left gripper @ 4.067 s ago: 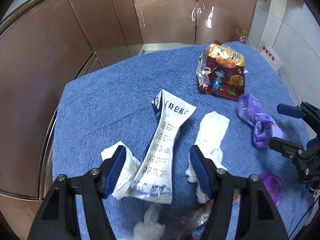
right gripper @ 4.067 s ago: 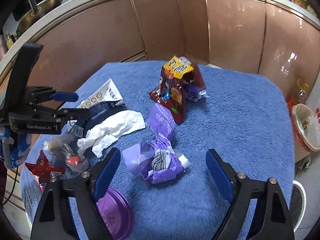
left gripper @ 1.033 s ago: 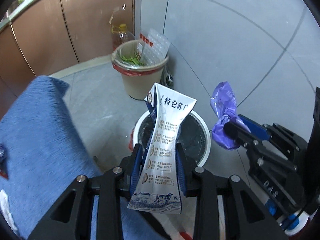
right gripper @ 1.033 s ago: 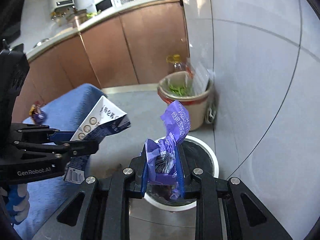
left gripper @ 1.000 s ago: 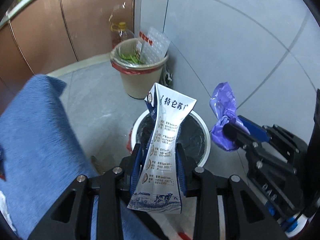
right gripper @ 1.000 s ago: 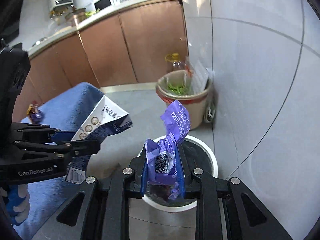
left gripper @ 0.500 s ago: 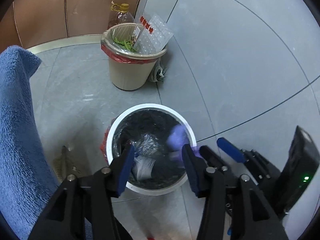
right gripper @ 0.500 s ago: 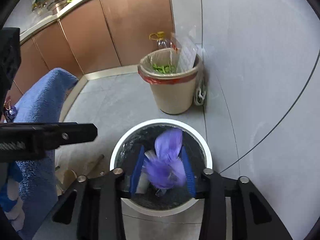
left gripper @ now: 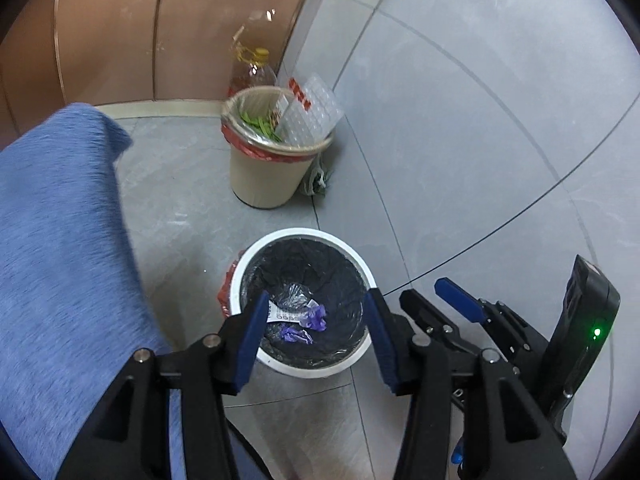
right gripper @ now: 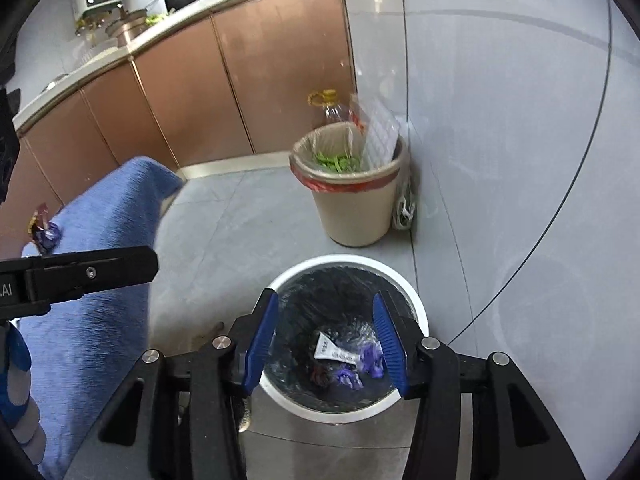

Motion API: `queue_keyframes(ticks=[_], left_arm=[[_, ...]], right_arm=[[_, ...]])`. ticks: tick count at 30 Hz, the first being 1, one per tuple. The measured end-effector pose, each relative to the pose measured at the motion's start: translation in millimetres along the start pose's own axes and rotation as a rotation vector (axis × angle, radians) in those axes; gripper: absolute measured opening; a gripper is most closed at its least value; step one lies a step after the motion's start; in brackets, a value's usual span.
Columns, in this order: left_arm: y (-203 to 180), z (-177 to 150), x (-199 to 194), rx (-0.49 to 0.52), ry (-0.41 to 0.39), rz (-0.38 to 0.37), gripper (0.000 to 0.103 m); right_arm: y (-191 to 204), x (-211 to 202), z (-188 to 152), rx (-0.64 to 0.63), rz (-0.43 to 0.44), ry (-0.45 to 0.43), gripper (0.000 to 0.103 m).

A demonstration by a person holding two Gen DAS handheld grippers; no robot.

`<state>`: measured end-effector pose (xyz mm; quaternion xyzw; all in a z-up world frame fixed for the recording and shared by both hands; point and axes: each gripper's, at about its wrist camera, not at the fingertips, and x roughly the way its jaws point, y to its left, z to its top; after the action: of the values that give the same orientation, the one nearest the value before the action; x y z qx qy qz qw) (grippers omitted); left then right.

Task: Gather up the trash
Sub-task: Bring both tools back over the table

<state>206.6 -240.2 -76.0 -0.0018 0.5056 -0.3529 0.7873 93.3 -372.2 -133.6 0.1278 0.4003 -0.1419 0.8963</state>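
Left wrist view: the left tongs point(left gripper: 316, 326) are held spread wide and empty above a white-rimmed bin point(left gripper: 280, 238) lined with a black bag. At the bottom of that bin a flattened milk carton point(left gripper: 286, 314) and a crumpled purple wrapper point(left gripper: 316, 316) are seen lying together, touching. Beside the bin, toward the wall, a beige bin point(left gripper: 260, 176) with a red-edged liner is standing on the grey tiled floor point(left gripper: 180, 200); green vegetable scraps point(left gripper: 258, 124) and a clear plastic tray point(left gripper: 316, 114) are held in it, the tray leaning out over its rim. A bottle with a yellow cap point(left gripper: 256, 68) is standing just behind it, against the brown cabinets point(left gripper: 120, 28). The blue-covered bench point(left gripper: 60, 240) is seen at the left edge.

In the right wrist view the right tongs point(right gripper: 326, 338) are likewise parted wide with nothing between them, held over the same white-rimmed bin point(right gripper: 348, 260). The milk carton point(right gripper: 334, 350) and purple wrapper point(right gripper: 370, 358) are seen inside on the black liner. The beige bin point(right gripper: 352, 208) is set well apart, near the wall. On the bench point(right gripper: 100, 240) a small snack packet point(right gripper: 42, 232) is left lying near its far edge.
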Motion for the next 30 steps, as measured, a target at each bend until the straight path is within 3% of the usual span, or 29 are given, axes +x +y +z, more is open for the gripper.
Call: queue_keyframes(ticks=[14, 30], left_arm=[[32.7, -45.2, -131.7, -0.057, -0.196, 0.048, 0.048], [65.2, -128.5, -254.1, -0.161, -0.396, 0.110, 0.054]], right_arm=[[67.4, -102.1, 10.6, -0.119, 0.078, -0.155, 0.050], [132.6, -193.3, -12.0, -0.250, 0.162, -0.260, 0.054]])
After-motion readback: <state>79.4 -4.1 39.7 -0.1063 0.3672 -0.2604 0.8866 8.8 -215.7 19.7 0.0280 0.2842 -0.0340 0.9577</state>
